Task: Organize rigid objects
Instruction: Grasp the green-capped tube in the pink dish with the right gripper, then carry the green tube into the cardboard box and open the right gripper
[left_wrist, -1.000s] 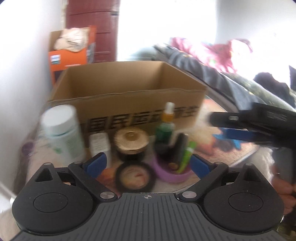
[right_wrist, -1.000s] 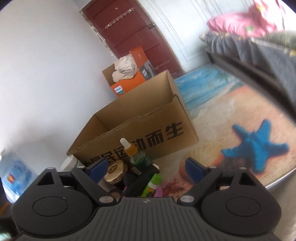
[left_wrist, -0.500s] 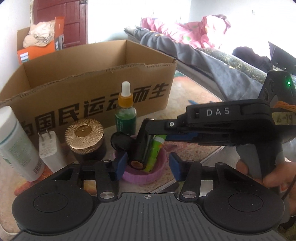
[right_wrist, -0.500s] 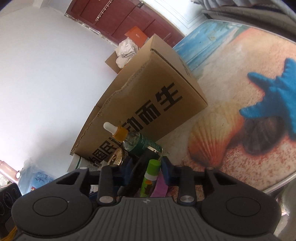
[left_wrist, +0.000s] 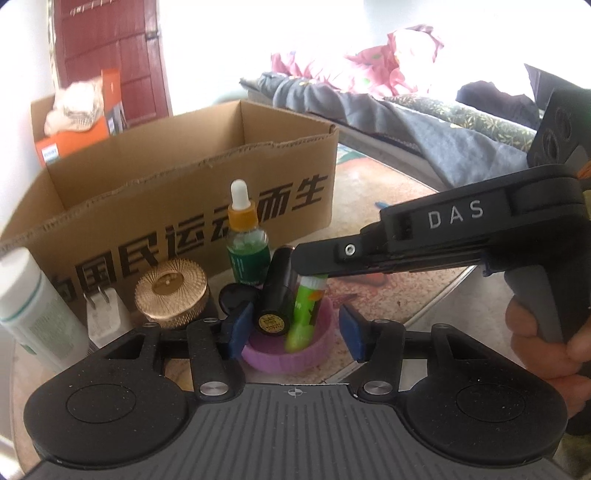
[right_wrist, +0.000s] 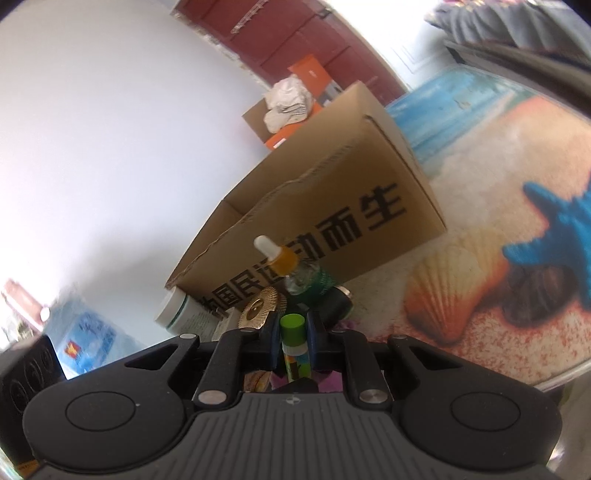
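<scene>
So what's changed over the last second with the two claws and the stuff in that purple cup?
The right claw came in and shut on the green tube. The left claw narrowed around the purple cup; its pads look clear of it. The dropper bottle, gold-lidded jar and cardboard box stayed put.

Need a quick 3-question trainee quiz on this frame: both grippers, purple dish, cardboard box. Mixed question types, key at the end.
1. True or false: the right gripper is shut on the green tube.
2. What does the left gripper straddle? A) purple dish B) gold-lidded jar C) white charger plug
3. Fill in: the dropper bottle stands in front of the ____.

Key: 1 true; 2 A; 3 cardboard box.
</scene>
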